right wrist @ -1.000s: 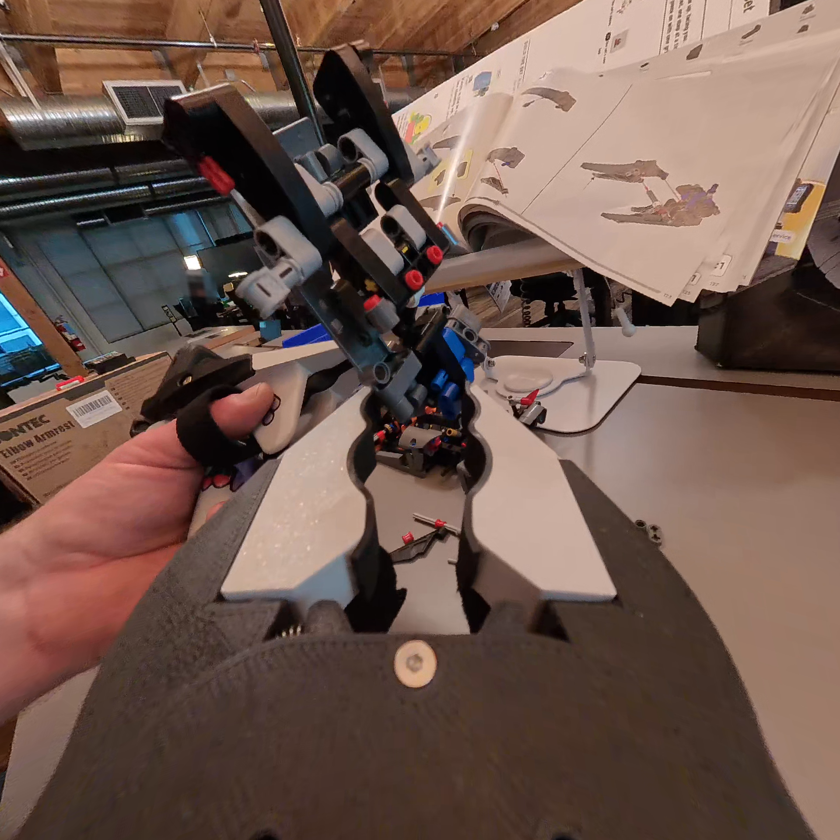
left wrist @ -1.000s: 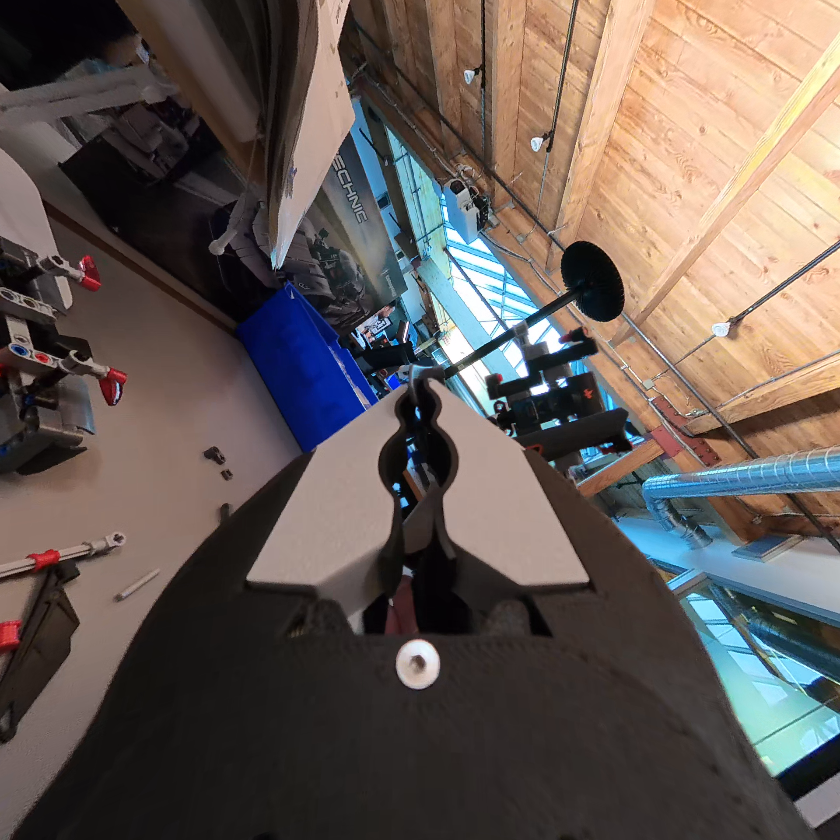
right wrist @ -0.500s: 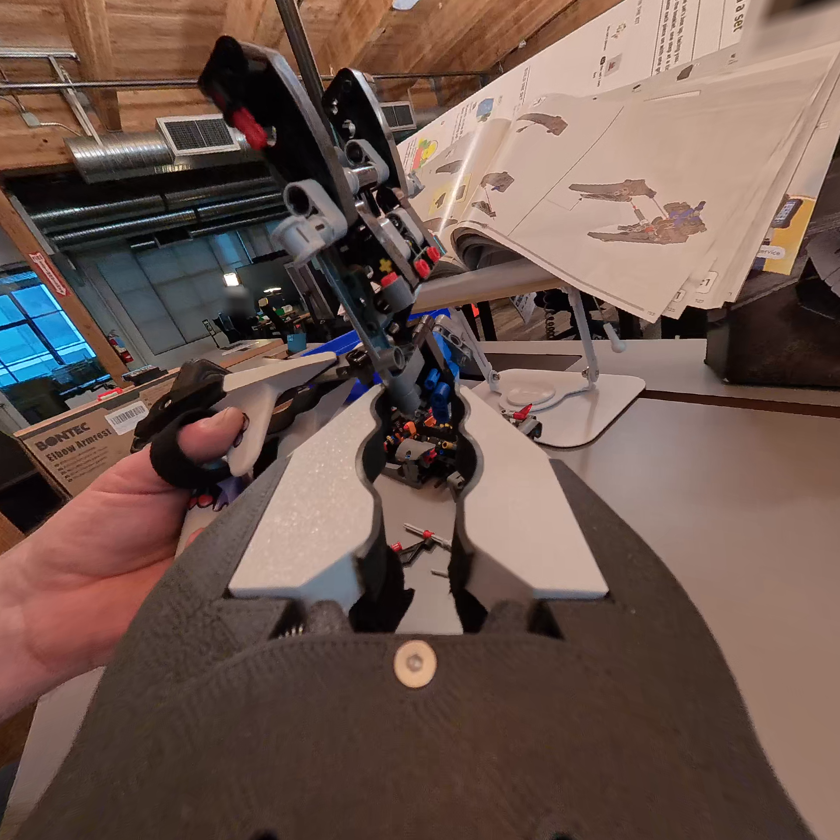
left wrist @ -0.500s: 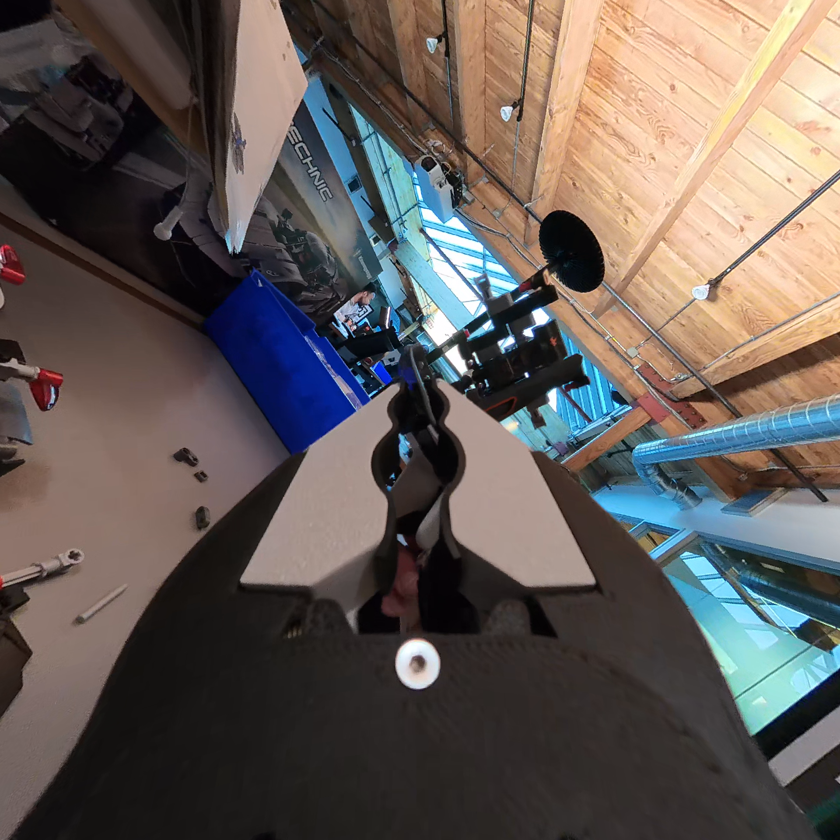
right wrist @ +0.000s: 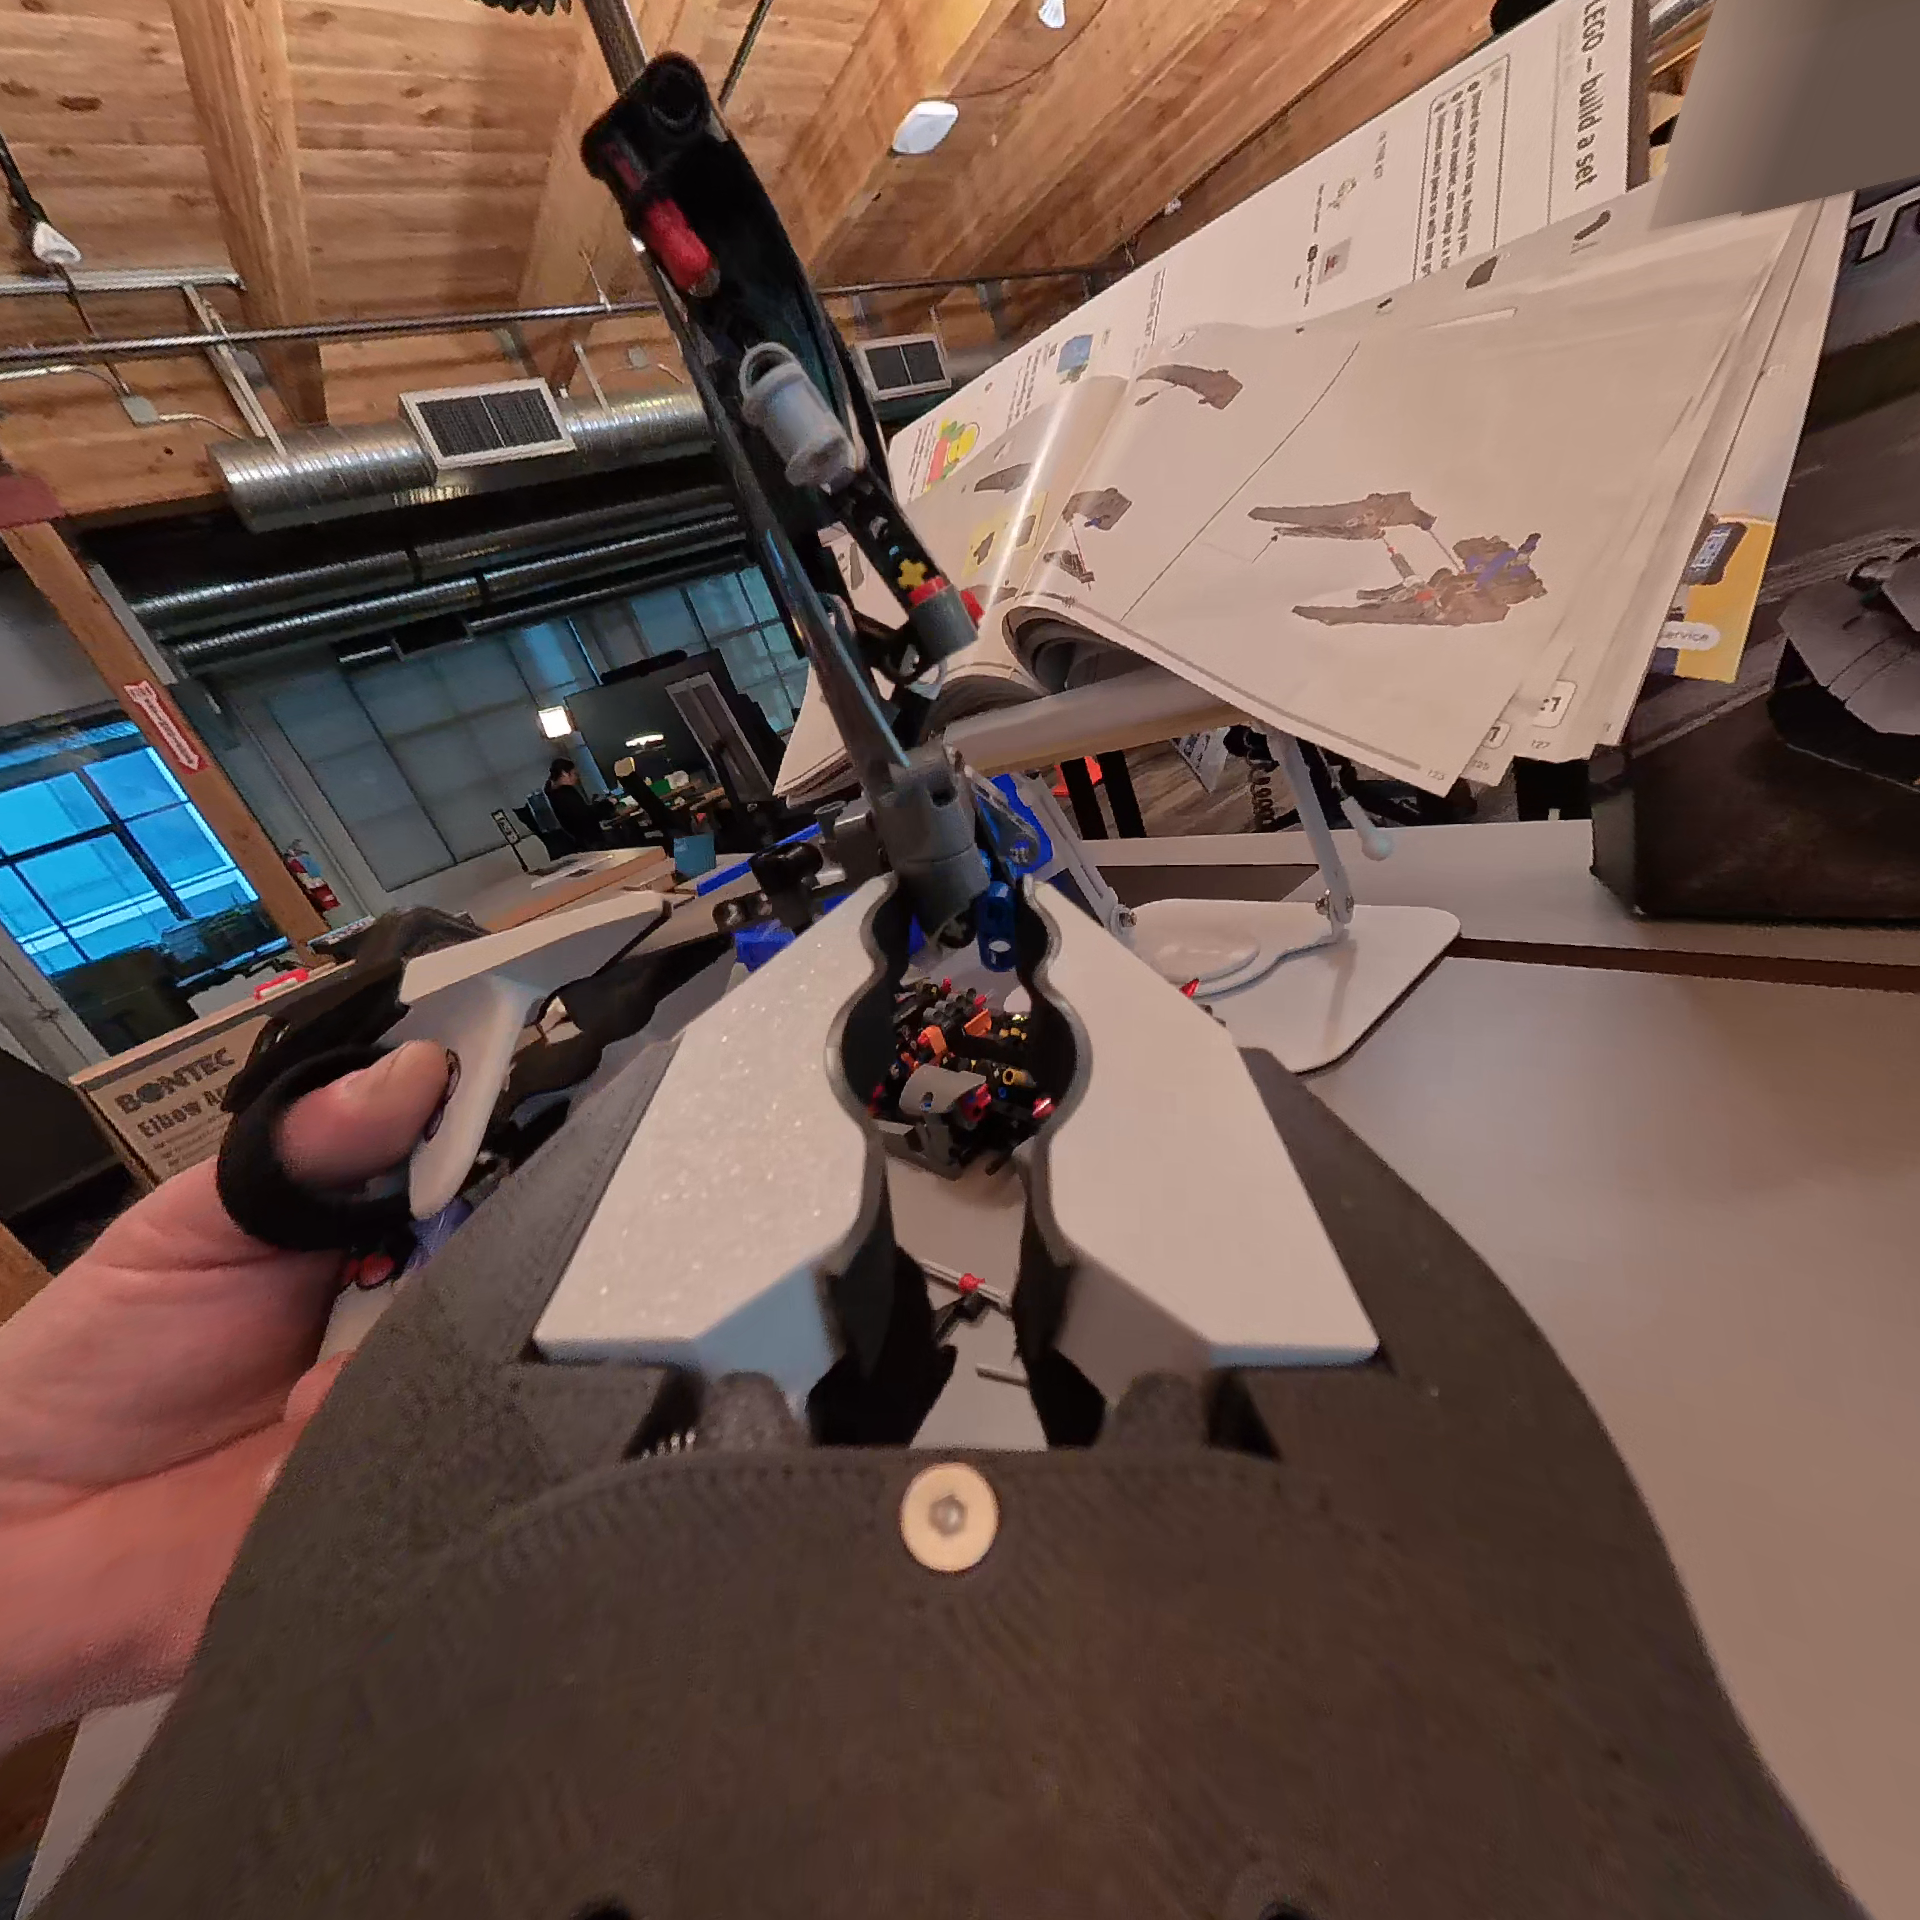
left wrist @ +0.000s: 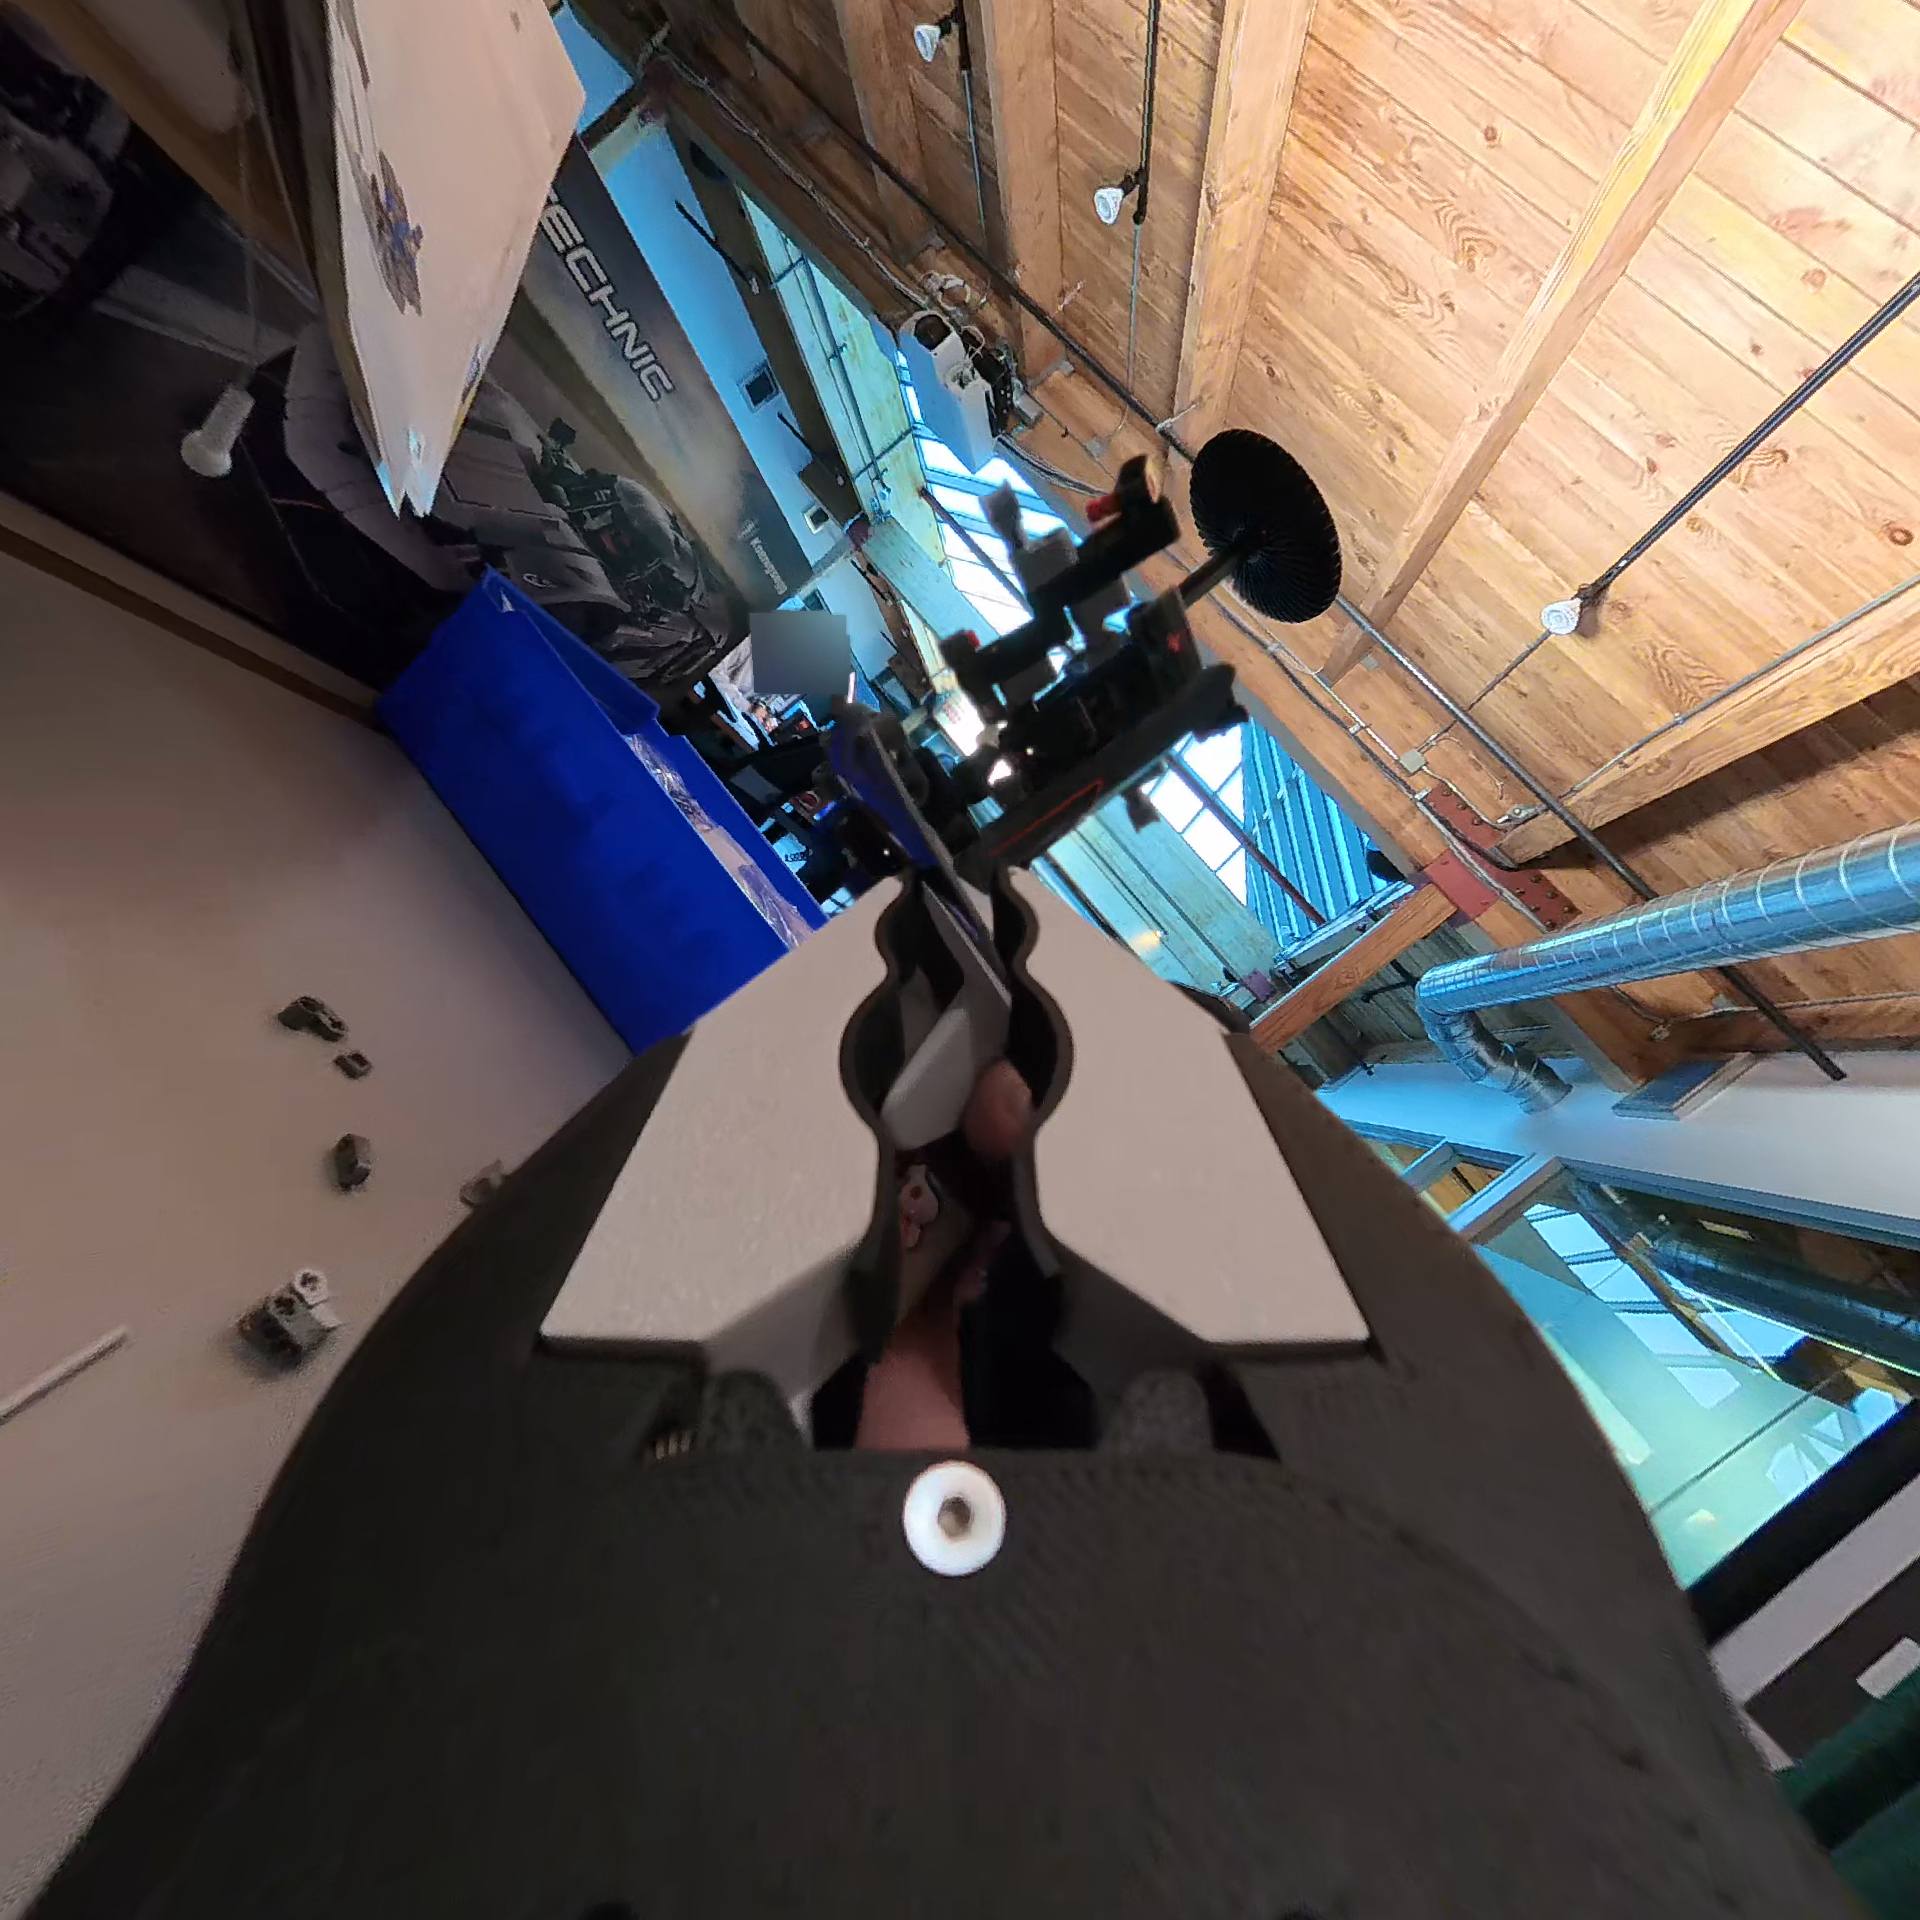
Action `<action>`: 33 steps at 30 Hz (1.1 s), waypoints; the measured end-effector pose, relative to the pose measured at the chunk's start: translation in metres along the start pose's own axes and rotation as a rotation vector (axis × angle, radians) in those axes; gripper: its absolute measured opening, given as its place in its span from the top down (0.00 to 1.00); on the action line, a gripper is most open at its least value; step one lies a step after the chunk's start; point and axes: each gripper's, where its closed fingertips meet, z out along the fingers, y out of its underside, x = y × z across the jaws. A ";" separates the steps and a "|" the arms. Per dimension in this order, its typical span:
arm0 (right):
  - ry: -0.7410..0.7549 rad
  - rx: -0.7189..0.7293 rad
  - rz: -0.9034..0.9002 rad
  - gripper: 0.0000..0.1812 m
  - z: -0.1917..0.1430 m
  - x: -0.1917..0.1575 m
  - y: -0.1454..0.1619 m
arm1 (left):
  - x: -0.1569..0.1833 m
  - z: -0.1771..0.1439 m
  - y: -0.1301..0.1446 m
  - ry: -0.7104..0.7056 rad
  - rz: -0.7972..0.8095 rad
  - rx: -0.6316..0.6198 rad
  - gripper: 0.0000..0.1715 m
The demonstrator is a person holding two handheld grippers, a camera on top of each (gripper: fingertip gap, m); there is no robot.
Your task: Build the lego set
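My right gripper (right wrist: 961, 904) is shut on the grey connector at the bottom of a lego assembly (right wrist: 800, 416). The assembly has black curved panels, grey connectors and red pins, and it rises up and to the left, seen edge-on. The left wrist view shows it (left wrist: 1081, 665) just above and beyond my left gripper (left wrist: 954, 894). That gripper points up at the ceiling with its jaws almost together. A thin dark strip shows in the slit, but I cannot tell if it is gripped. The left gripper (right wrist: 634, 920), held by a hand (right wrist: 156, 1351), sits left of the right gripper.
An open instruction booklet (right wrist: 1351, 499) rests on a white stand (right wrist: 1299, 966) behind. A pile of small parts (right wrist: 966, 1070) lies on the grey table (right wrist: 1610, 1195). Loose dark parts (left wrist: 312, 1013) lie near a blue bin (left wrist: 582, 790). A cardboard box (right wrist: 156, 1101) is at the left. Tip to tip, the grippers are about 6 cm apart.
The right gripper has turned the assembly from broadside to edge-on and more upright. In the left wrist view the assembly has come closer to the left fingertips, and that gripper has swung away from the table build.
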 end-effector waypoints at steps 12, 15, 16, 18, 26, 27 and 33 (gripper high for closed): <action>-0.055 0.069 0.086 0.92 -0.001 0.007 -0.010 | 0.018 0.010 0.019 0.052 -0.020 -0.017 0.90; -0.071 0.086 0.116 0.91 -0.002 0.009 -0.011 | 0.021 0.012 0.024 0.064 -0.035 -0.023 0.86; -0.079 0.093 0.124 0.92 -0.003 0.009 -0.012 | 0.022 0.013 0.026 0.071 -0.035 -0.029 0.87; -0.088 0.103 0.139 0.92 -0.003 0.010 -0.012 | 0.024 0.014 0.029 0.077 -0.035 -0.035 0.86; -0.129 0.116 0.149 0.92 -0.006 0.009 -0.015 | 0.027 0.009 0.046 0.098 -0.006 -0.100 0.83; -0.135 0.116 0.149 0.92 -0.007 0.008 -0.016 | 0.027 0.005 0.048 0.097 -0.001 -0.113 0.81; -0.216 0.097 0.141 0.93 -0.009 0.000 -0.016 | 0.018 -0.019 0.018 0.079 -0.008 -0.130 0.76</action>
